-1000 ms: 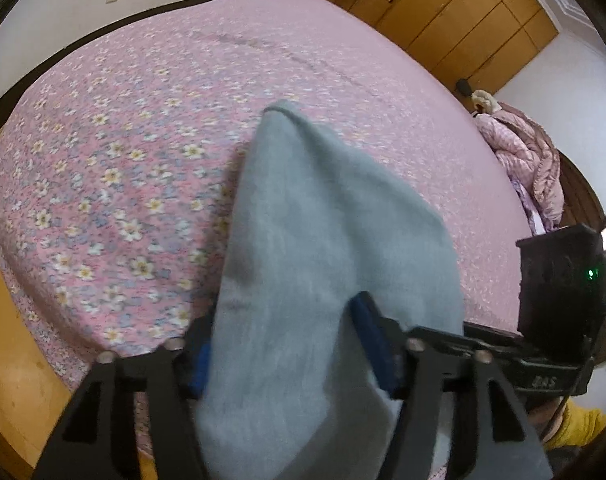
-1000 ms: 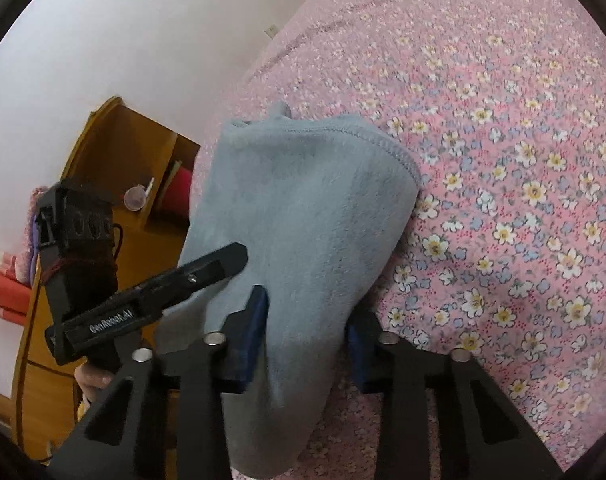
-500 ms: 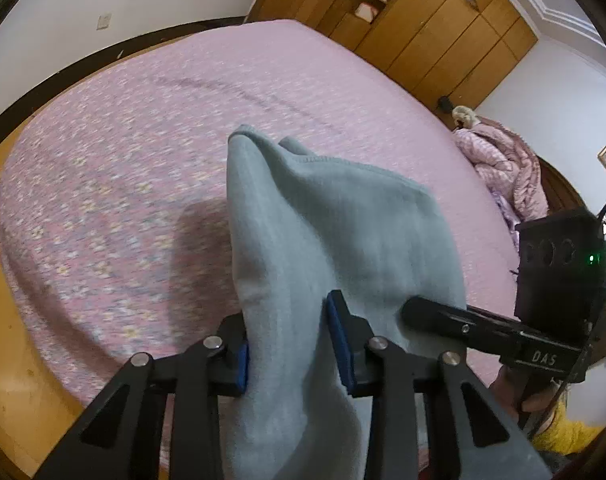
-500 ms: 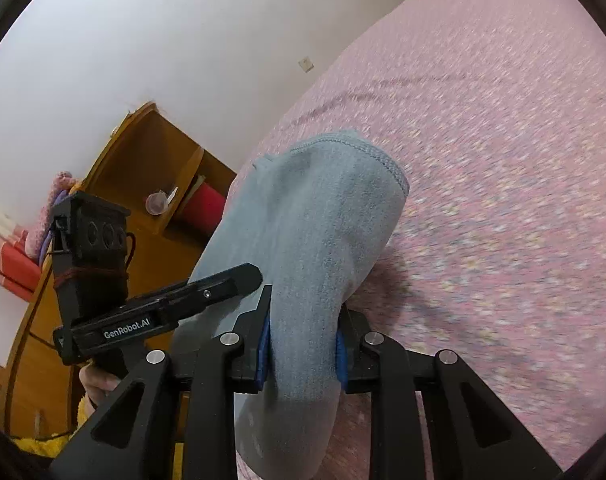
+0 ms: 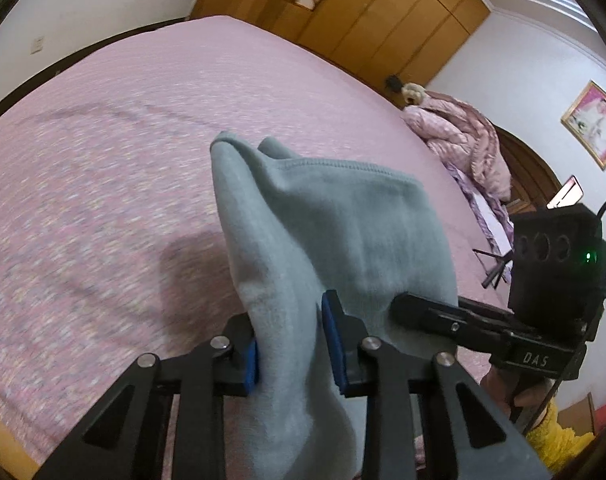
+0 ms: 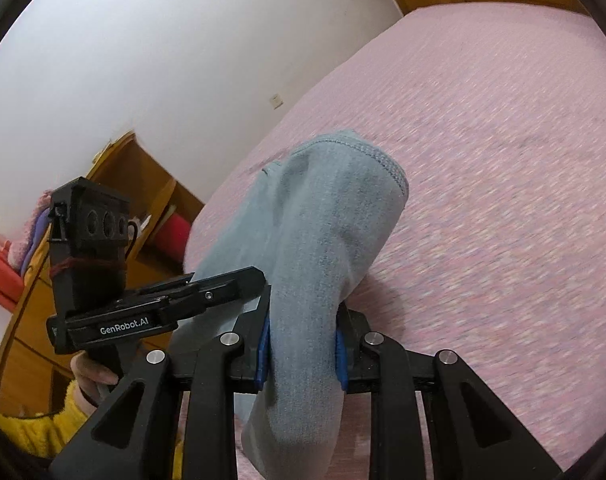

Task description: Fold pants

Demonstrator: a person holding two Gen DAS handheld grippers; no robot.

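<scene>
The grey-blue fleece pants (image 5: 335, 232) hang bunched between both grippers, lifted above the pink floral bed (image 5: 103, 152). My left gripper (image 5: 291, 344) is shut on one edge of the pants. My right gripper (image 6: 303, 348) is shut on the other edge of the pants (image 6: 327, 232). The stitched hem stands up in front of both cameras. The right gripper shows in the left wrist view (image 5: 455, 316) beside the cloth; the left one shows in the right wrist view (image 6: 207, 296). The lower part of the pants is hidden below the fingers.
Wooden wardrobes (image 5: 367, 12) stand past the bed's far side. A pink quilt (image 5: 463, 132) is heaped at the right by the headboard. A wooden shelf unit (image 6: 115, 216) stands against the white wall, left of the bed.
Both grippers closed on the pants and lifted them off the bed. The cameras tilted up, so the bed now looks farther away and blurred.
</scene>
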